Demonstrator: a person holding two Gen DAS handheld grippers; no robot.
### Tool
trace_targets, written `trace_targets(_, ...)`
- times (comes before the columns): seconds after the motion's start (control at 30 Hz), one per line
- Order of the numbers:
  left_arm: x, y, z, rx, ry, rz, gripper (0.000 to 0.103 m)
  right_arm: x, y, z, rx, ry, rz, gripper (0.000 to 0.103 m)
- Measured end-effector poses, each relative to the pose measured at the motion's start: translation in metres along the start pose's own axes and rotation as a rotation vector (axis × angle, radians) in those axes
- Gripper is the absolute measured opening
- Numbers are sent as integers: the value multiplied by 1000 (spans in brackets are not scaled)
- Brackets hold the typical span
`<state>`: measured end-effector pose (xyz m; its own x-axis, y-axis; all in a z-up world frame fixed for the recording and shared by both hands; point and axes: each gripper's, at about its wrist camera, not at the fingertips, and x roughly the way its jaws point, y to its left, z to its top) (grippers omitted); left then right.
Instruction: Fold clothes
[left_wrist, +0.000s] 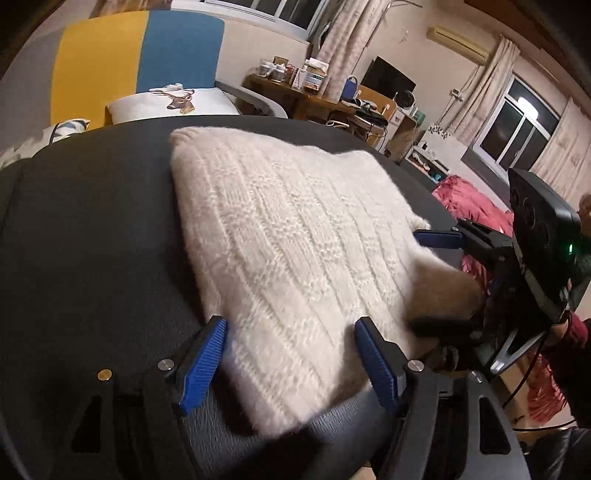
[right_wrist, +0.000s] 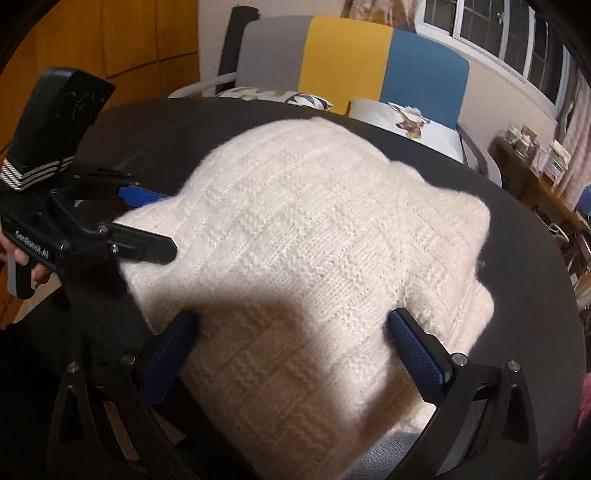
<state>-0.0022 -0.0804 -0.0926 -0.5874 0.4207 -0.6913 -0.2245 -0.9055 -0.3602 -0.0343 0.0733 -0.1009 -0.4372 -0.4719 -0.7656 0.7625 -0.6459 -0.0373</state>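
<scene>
- A white knitted sweater (left_wrist: 295, 236), folded into a thick block, lay flat on the dark bench (left_wrist: 92, 229).
- Beyond the bench stood a chair (right_wrist: 351, 55) with grey, yellow and blue panels and a white cushion (left_wrist: 173, 101) with a deer print; a red cloth (left_wrist: 476, 206) lay off the bench's far side, and a cluttered wooden desk (left_wrist: 314, 96) stood by the wall.
- Nothing lay on the sweater.
- The left hand-held gripper (left_wrist: 291, 325) was spread wide, holding nothing, with the sweater's near edge lying between its blue pads.
- The right hand-held gripper (right_wrist: 291, 317) was likewise spread wide and empty, its fingers straddling the sweater's near part.
</scene>
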Motion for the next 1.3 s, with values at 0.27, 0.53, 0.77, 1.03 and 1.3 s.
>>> trace_targets(0.27,-26,-11,3,65,-126,-37,73,-62,0,-31,141,-138,216,103)
trace_targets(0.53,5,-18,9,93,15,-14,74,-64,-19,-61,368,-160,336,103)
trace_targets(0.77,18,-38,23,130,58,-1,74,-45,-21,-52,353,-132,435,103)
trace_targets(1.03,34,-40,18,103,44,100,77,-20,-4,-51,224,67,529,102)
trace_targets(1.3,6,-29,45,36,-74,119,77,-47,-19,-54,238,-15,476,103)
